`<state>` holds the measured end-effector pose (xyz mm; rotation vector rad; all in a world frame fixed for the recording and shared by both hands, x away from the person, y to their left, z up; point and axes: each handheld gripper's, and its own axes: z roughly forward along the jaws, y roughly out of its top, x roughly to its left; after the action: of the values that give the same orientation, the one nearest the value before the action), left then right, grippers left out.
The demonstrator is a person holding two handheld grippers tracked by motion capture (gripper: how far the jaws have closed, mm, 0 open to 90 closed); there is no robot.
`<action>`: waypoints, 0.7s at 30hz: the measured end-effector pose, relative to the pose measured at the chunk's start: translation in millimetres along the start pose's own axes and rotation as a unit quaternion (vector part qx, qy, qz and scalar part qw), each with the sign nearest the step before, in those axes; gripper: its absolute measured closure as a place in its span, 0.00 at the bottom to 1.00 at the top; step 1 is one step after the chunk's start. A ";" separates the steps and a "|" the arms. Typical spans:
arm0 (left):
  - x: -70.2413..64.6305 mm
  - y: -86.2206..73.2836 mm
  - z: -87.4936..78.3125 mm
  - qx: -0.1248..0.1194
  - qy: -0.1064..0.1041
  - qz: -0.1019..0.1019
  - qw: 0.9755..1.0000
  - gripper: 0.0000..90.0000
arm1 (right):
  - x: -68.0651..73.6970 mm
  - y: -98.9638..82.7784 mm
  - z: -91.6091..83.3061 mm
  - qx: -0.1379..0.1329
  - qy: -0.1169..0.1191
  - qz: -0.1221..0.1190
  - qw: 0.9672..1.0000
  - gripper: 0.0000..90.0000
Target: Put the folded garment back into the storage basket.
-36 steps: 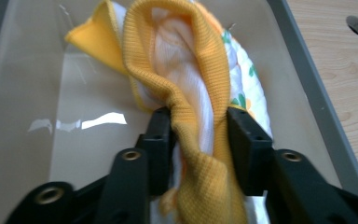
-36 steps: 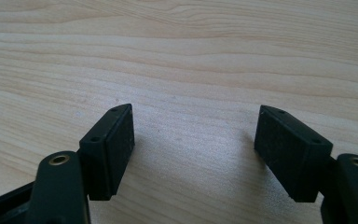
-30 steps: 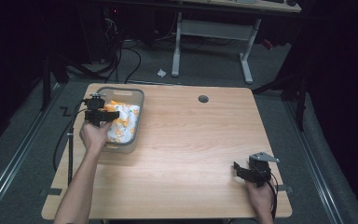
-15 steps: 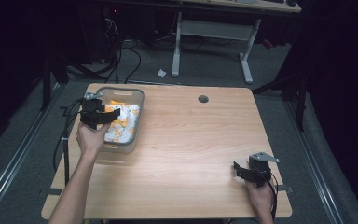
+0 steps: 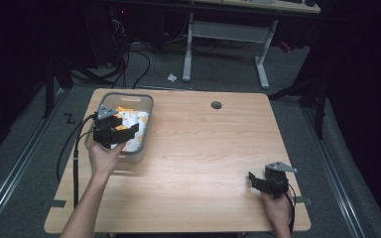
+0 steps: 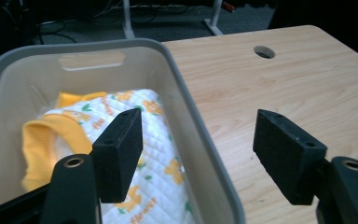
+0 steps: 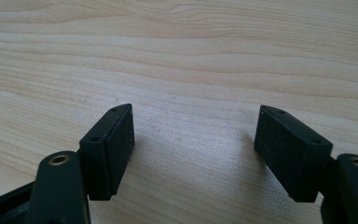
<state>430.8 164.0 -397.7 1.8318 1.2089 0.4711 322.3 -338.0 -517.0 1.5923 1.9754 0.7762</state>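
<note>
Resting lower right of frame on bare worktop [image 5: 203, 148]: right tool [image 5: 264, 182], jaws apart, empty. Farther, left tool [image 5: 117, 132] jaws apart, straddling bin [image 6: 205, 154] wall. Quilted garment [image 6: 135, 140] inside bin, ungrasped; no step visibly done.

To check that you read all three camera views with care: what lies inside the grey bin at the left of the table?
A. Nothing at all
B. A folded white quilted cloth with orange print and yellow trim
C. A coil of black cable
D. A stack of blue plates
B: the left gripper view looks into the grey bin and shows a white quilted cloth with orange figures and a yellow edge, seen between the open jaws of the left gripper.
</note>
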 end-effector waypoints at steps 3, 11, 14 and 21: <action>-8.6 -4.6 -1.2 0.002 -0.007 0.011 1.000 0.37 | 0.0 0.0 0.0 0.000 0.000 0.000 1.000 0.32; -22.6 -19.8 3.2 0.005 -0.013 0.021 1.000 0.37 | 0.0 0.0 -0.1 0.001 -0.001 0.000 1.000 0.32; -27.0 -23.9 3.8 0.005 -0.015 0.024 1.000 0.37 | 0.2 0.0 -0.1 0.000 0.000 0.001 1.000 0.32; -38.7 -32.4 3.9 0.003 -0.020 0.034 0.999 0.37 | 0.0 0.0 0.0 0.000 0.000 0.000 1.000 0.32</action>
<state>398.0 133.2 -420.9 1.8832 1.1251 0.4681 322.3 -338.0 -517.0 1.5927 1.9753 0.7760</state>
